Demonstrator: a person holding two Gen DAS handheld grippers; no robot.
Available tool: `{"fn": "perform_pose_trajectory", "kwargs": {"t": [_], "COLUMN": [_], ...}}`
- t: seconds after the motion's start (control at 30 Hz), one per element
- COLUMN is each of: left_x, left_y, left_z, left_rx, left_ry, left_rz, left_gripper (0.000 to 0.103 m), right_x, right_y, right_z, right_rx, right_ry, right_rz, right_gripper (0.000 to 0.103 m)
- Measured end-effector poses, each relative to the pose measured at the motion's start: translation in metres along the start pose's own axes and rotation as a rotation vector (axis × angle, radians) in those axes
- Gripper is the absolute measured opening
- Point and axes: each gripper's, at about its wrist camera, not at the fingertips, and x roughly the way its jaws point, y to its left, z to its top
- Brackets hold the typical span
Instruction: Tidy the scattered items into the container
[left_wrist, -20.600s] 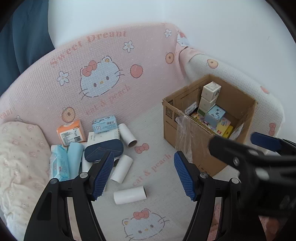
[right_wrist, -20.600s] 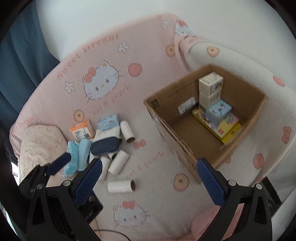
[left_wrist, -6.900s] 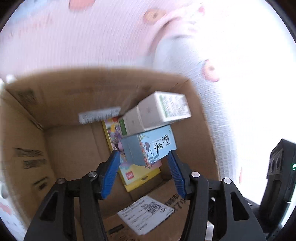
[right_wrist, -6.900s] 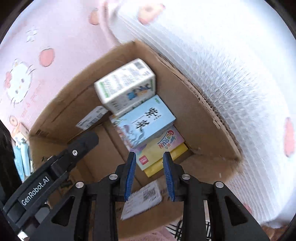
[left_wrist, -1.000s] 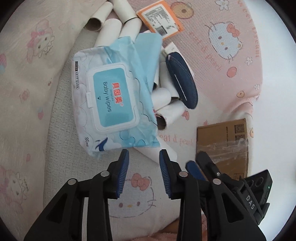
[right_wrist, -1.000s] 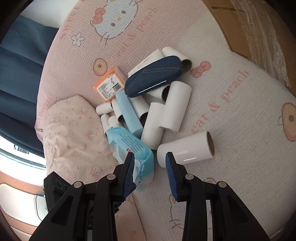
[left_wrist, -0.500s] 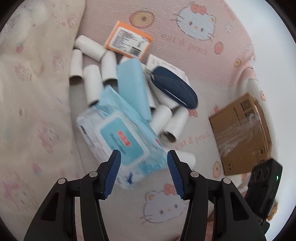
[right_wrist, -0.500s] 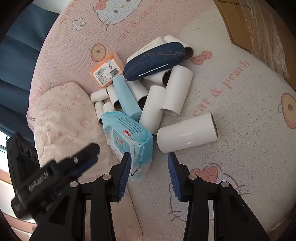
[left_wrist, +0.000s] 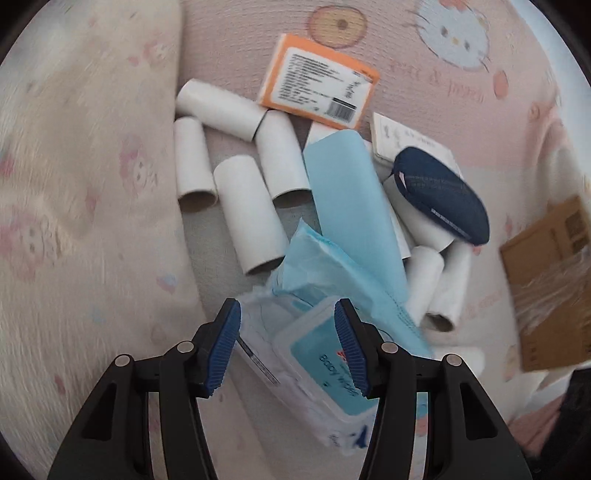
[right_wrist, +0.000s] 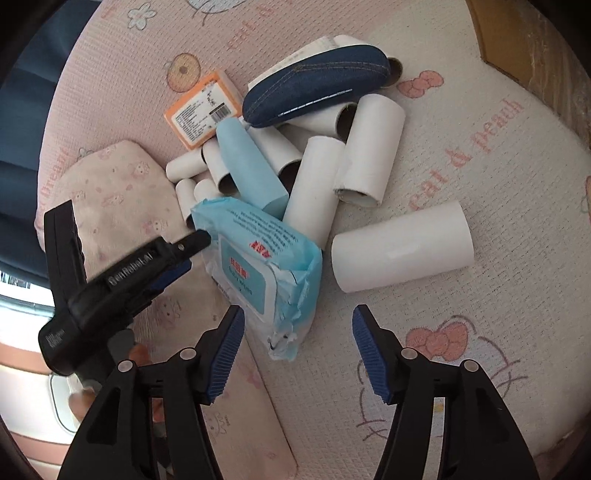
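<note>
Tongs first: the left gripper (left_wrist: 286, 345) is open around the wipes pack (left_wrist: 314, 354) low in its frame, pads beside it, contact unclear; the right gripper (right_wrist: 297, 356) hangs open and empty at lower centre, with the pack's torn end just above it. Beyond lie white tubes (right_wrist: 402, 247), a blue roll (left_wrist: 354, 210), a denim case (right_wrist: 317, 94) and an orange box (left_wrist: 319, 86). All remain outside the carton (left_wrist: 546, 280) at the right edge, so most tidying seems left.

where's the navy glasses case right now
In the right wrist view, the navy glasses case lies atop the white tubes, right of the orange box, above the light blue tube.
</note>
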Motion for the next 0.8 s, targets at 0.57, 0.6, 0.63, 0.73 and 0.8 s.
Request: {"fn": "perform_pose_trajectory", "kwargs": {"t": [0.57,0.6,0.63,0.73,0.8], "left_x": [0.018,0.020,0.021,0.023,0.029], "left_y": [0.012,0.011,0.009,0.007,0.004], "left_z": [0.022,0.022,0.022,0.020,0.016], "left_rx": [0.021,0.040,0.057,0.082,0.102], "left_ry": [0.095,0.108,0.114,0.118,0.153], "left_rz": [-0.105,-0.106,-0.105,-0.118,-0.147], "left_gripper": [0.057,0.057,0.058,0.059,0.064], "right_x": [0.034,0.035,0.038,0.046,0.050], "right_y": [0.020,0.022,0.020,0.009,0.004], "right_z": [-0.004,-0.003,-0.001,0.006,0.009], "right_rx": [-0.124,-0.137,-0.128,-0.057,-0.049], "right_ry": [0.019,0.010,0.010,0.025,0.032], "right_rz": [-0.100,-0.138,-0.167,-0.155,-0.163], "right_gripper": [0.035,0.027,0.027,0.026,0.025]}}
